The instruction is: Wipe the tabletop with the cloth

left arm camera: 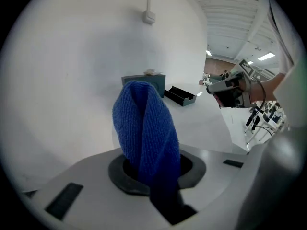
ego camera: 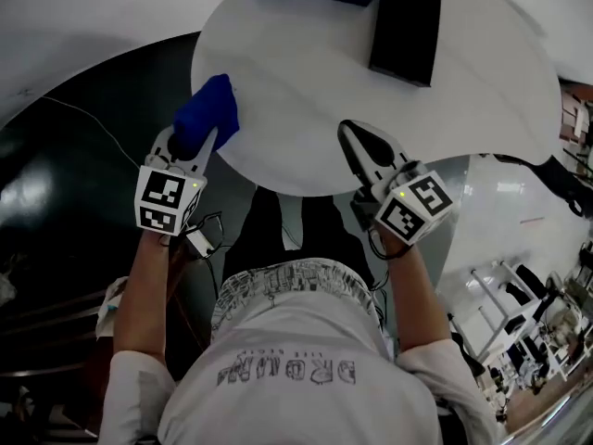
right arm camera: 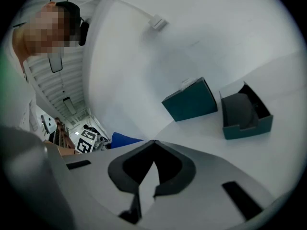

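We see the left claw clenched on a blue cloth, which bunches up out of its tips at the left near edge of the round white desk. From above, the cloth overlaps the desk's rim, but we cannot tell whether it touches the surface. In the left gripper view the cloth stands folded between the two halves of the left claw, filling the gap and hiding most of what lies straight ahead. The right claw is over the near edge of the desk, well apart from the cloth. In the right gripper view the tips of the right claw meet, and we find nothing held between them. At the far side of the desk lie a teal box and, just beside it, an open tray with a dark inside. Both are well apart from the two claws.
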`<state>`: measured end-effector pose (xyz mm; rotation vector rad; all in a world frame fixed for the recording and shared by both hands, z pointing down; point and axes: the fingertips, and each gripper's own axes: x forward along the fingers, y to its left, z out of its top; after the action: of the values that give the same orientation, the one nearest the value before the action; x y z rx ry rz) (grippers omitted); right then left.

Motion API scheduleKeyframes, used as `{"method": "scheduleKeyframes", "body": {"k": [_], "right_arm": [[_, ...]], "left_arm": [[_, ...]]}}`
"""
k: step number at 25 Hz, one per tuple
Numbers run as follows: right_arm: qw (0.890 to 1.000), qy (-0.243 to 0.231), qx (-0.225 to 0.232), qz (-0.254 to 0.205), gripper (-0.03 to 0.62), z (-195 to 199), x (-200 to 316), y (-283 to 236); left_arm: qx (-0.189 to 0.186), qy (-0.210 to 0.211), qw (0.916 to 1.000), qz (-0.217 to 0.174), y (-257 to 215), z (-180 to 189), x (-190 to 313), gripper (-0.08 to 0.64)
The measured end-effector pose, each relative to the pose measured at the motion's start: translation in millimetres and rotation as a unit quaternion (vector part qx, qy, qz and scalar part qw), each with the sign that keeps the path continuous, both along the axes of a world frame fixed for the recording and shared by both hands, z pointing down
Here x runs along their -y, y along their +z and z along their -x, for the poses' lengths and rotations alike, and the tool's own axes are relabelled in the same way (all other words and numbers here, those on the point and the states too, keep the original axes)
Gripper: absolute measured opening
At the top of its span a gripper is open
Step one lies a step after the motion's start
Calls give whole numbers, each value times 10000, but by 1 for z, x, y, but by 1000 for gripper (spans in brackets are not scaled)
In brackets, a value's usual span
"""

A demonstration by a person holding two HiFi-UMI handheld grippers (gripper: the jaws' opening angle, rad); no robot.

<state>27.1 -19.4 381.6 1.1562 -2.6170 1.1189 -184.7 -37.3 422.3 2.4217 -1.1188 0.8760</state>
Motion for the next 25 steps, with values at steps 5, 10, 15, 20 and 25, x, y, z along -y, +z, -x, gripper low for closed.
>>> {"method": "scheduleKeyframes", "body": {"k": [5, 10, 15, 20, 25], "right_arm": [[9997, -183, -108, 117, 8, 42, 0, 14], [9990, -267, -229, 279, 7, 56, 2, 29], [9984, -285, -287, 403, 8, 51, 10, 33], [9983, -303, -291, 413, 6, 58, 5, 37], [9987, -226, -262, 379, 6, 51, 1, 38]], "left_arm": [[24, -200, 9997, 143, 27, 51, -8, 91], [57, -87, 9992, 384, 65, 50, -8, 91], [160, 34, 9978, 640, 83, 39, -3, 91], [260, 119, 9975, 639, 86, 46, -9, 91], [725, 396, 9952, 523, 92, 40, -17, 91]]}}
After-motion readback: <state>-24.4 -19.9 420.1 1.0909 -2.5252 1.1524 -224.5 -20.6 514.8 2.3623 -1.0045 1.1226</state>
